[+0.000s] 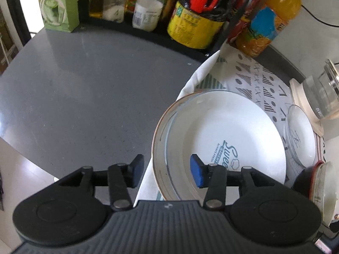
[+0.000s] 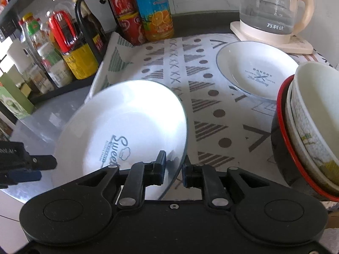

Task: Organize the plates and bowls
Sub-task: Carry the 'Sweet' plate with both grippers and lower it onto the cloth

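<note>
Gripping plate [image 2: 127, 122] rim — right-wrist view only

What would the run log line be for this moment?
right gripper: shut on Sweet plate rim | left gripper: open, straddling rim | plate tilted

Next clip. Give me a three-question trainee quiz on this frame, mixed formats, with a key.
1. True or false: the right gripper has its pads on either side of the rim of the Sweet plate.
2. Multiple choice: the Bakery plate lies
A. on the bare grey counter
B. on the patterned cloth, in front of the glass kettle
C. inside the stacked bowls
3. Fill in: the left gripper is ____, with its pads apart and nothing clamped between them.

Key
1. True. The plate is tilted, its rim between the two pads.
2. B
3. open; one pad sits over the Sweet plate, the other outside its rim.
</note>
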Available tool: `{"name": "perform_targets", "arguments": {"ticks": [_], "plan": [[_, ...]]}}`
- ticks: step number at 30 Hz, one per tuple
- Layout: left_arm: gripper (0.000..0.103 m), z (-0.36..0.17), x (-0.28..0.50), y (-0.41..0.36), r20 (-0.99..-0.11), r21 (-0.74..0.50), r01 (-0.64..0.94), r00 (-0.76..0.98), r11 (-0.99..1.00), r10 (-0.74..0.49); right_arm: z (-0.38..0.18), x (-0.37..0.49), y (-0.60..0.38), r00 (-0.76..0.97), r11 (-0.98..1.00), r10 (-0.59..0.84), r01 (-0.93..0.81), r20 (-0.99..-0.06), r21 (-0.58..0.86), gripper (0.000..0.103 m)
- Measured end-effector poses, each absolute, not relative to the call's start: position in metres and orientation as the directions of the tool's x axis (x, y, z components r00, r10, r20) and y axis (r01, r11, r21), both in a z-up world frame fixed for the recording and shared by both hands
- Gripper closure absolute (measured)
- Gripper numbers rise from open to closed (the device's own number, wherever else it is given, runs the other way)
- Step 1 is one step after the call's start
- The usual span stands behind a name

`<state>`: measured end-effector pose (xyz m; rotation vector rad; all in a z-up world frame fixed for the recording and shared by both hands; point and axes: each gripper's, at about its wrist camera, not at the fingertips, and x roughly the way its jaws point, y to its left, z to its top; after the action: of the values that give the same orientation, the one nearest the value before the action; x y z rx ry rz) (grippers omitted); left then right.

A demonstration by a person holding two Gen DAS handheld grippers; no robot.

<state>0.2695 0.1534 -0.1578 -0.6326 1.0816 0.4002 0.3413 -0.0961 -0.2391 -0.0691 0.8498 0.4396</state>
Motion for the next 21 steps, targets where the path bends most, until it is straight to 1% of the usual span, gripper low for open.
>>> {"name": "perform_targets", "arguments": {"ticks": [8,11,13,15,18,21], "plan": [[0.057,-0.181,0.264,0.160,-0.929,-0.252,-0.619,0.369,0.744,-0.008,-0.249,0.343,-0.087,0.558,0.902,0.337,-0.422,-0.758,0.089,0.083],[0.063,-0.183,0.260,0.165,-0.918,-0.296,-0.618,0.394,0.728,-0.039,-0.250,0.342,-0.083,0.560,0.901,0.332,-0.426,-0.759,0.081,0.083],[0.069,-0.181,0.260,0.165,-0.915,-0.299,-0.612,0.403,0.732,-0.037,-0.250,0.344,-0.084,0.552,0.902,0.335,-0.421,-0.763,0.091,0.082],[0.071,-0.176,0.261,0.165,-0.914,-0.290,-0.614,0.406,0.734,-0.021,-0.250,0.346,-0.084,0.539,0.901,0.339,-0.421,-0.771,0.101,0.082],[0.071,-0.167,0.261,0.165,-0.906,-0.300,-0.602,0.422,0.740,-0.024,-0.247,0.346,-0.087,0.522,0.899,0.353,-0.420,-0.776,0.127,0.079],[0.069,-0.156,0.262,0.163,-0.895,-0.312,-0.579,0.445,0.753,-0.028,-0.240,0.343,-0.089,0.522,0.895,0.373,-0.421,-0.767,0.148,0.067]]}}
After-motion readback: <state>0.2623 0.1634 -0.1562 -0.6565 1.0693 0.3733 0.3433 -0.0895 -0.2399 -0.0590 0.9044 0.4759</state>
